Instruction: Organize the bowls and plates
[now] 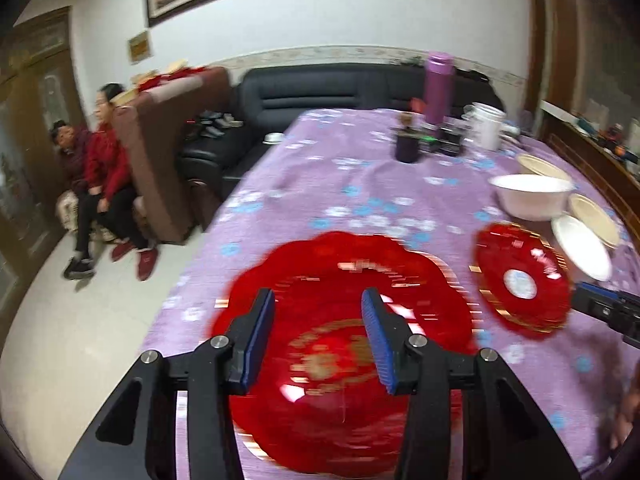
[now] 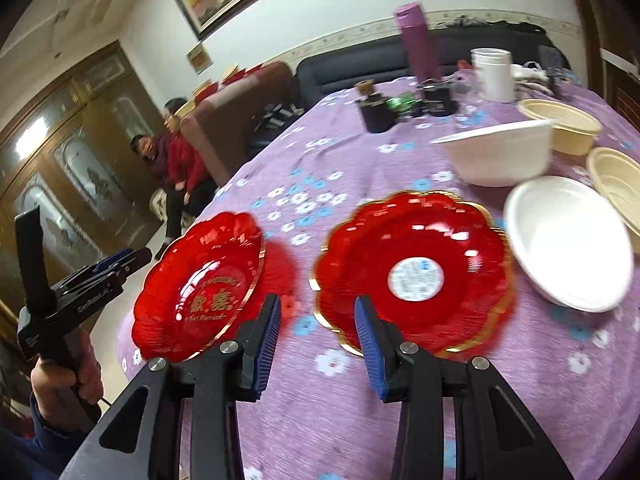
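Two red scalloped plates lie on the purple tablecloth. The one with gold lettering (image 1: 344, 360) (image 2: 200, 288) sits near the table's left edge, right under my open, empty left gripper (image 1: 318, 320), which also shows in the right wrist view (image 2: 120, 264). The second red plate (image 1: 520, 280) (image 2: 416, 272), with a white label, lies to its right. My right gripper (image 2: 316, 316) is open and empty, just in front of the gap between the plates. A white bowl (image 2: 496, 152) (image 1: 532, 196), a shallow white bowl (image 2: 568, 240) (image 1: 584, 248) and two cream bowls (image 2: 564, 120) (image 2: 620, 184) stand beyond.
At the table's far end stand a purple flask (image 2: 416, 40), a white jar (image 2: 494, 74) and dark small items (image 2: 376, 112). A black sofa (image 1: 344, 88) lies behind. Two people (image 1: 100, 160) sit on the left by a brown armchair. The table's left edge drops to the floor.
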{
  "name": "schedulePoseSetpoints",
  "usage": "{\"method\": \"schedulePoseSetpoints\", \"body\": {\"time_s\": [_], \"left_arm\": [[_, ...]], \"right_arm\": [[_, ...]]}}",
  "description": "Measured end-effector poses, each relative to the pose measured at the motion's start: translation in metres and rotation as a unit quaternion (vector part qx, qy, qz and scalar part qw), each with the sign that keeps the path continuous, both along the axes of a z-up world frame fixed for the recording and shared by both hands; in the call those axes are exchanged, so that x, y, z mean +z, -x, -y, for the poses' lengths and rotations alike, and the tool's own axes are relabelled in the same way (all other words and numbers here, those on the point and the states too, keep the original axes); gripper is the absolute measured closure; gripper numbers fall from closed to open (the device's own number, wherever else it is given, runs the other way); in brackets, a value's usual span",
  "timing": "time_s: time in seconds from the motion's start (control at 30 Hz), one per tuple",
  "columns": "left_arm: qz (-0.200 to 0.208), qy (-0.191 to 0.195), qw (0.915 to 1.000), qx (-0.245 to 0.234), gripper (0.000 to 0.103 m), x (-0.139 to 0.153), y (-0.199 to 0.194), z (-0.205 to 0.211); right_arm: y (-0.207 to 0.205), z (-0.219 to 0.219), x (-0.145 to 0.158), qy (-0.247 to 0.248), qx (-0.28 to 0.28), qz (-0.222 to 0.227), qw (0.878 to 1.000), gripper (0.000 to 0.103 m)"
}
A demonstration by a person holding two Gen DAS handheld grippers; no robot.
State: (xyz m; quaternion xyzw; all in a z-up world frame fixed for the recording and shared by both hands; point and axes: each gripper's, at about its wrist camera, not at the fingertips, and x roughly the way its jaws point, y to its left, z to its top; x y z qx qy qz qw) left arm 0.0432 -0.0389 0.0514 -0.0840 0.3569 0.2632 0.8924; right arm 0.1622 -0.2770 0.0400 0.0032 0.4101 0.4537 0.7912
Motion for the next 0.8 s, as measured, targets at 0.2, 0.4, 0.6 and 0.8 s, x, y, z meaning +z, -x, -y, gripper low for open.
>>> {"method": "schedulePoseSetpoints", "body": {"time_s": [0.2,0.4,0.6,0.8], "left_arm": [[-0.016,0.045,0.9962,-0.073,0.059,-0.008,-0.04,0.036],[-0.029,0.056,0.9917,-0.112,0.059,-0.012,-0.074,0.065],[-0.056,0.072,0.9887,-0.119,0.055,-0.021,-0.108,0.068],[-0.091,0.117,0.9845,-0.094,0.054,-0.037,-0.147,0.048]], "right_arm": [[-0.017,0.041,-0.005,-0.009,-0.047,-0.019,0.999,0.061],[-0.027,0.068,-0.013,-0.01,-0.074,-0.035,0.997,0.061],[-0.034,0.075,-0.02,-0.013,-0.081,-0.051,0.995,0.061],[-0.038,0.069,-0.028,-0.007,-0.079,-0.058,0.995,0.051]]}}
